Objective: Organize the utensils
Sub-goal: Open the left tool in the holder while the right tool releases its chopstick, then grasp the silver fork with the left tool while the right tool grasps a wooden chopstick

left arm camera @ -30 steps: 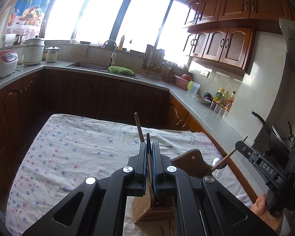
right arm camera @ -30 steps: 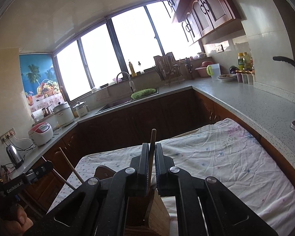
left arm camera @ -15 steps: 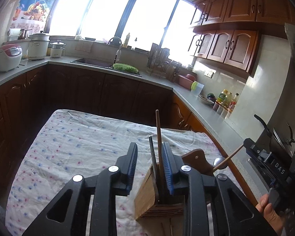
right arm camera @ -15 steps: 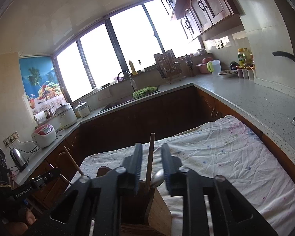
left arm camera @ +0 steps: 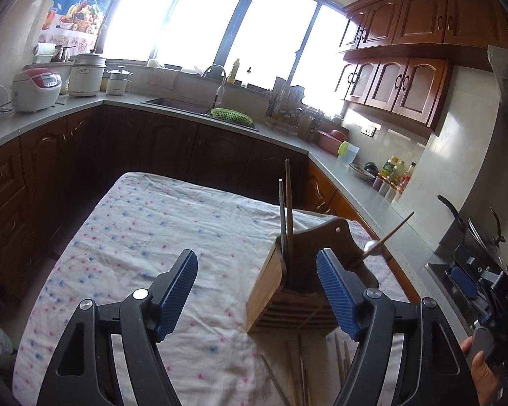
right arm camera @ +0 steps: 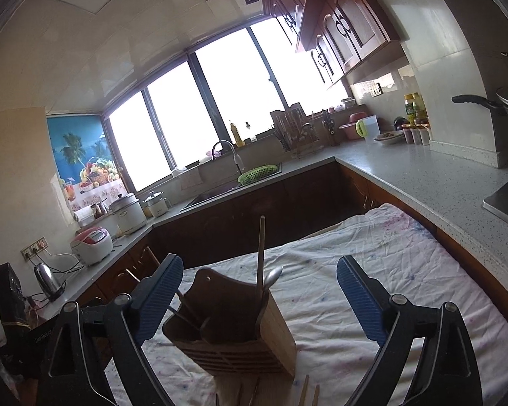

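Now the slatted bamboo utensil holder stands near-right on the floral tablecloth, chopsticks upright inside. Both the left gripper and right gripper have just been opening, nothing between them. Next, reach for the loose sticks lying nearer, gripping mid-shaft.

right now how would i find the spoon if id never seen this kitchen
Find the table with the speckled cloth; near its right edge stands a wooden utensil holder. The spoon leans out its right side, the only utensil there with a shiny metal bowl.
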The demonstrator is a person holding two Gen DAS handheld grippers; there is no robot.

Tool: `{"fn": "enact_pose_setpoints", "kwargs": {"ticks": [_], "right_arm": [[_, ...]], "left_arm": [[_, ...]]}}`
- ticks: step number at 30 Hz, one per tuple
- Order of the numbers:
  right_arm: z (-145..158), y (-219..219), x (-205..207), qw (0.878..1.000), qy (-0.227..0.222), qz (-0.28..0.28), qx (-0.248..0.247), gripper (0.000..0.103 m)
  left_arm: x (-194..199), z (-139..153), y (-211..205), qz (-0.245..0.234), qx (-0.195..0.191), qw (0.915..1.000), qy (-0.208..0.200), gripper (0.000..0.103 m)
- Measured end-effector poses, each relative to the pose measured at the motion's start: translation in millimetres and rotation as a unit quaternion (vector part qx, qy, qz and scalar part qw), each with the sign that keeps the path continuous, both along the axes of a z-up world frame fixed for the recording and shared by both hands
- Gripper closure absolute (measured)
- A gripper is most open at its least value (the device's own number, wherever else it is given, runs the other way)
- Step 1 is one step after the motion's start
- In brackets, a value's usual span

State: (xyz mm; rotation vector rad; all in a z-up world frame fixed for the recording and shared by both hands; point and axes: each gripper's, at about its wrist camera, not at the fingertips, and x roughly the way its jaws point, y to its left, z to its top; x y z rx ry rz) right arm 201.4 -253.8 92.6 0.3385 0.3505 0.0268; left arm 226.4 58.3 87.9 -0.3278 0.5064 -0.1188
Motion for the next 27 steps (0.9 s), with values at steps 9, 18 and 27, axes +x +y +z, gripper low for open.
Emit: {"fn": "enact_pose_setpoints", "kwargs": {"ticks": [9, 18, 27], "right_arm": [[-35, -2, -50, 0.998, 0.053, 0.004, 0.022, 0.009], [-52, -1, -84, 0.996, 0.082, 0.005, 0.021, 0.009], [-77, 5, -99, 0.994, 0.112, 0.01, 0.012, 0.009]], "left_arm": [[-44, -9, 6, -0.006, -0.02, 0.9989, 0.042, 0.029], [-73, -24, 2, -0.01, -0.031, 0.9967, 0.074, 0.029], [-78, -31, -6, -0.026, -0.026, 0.9942, 0.101, 0.029]]}}
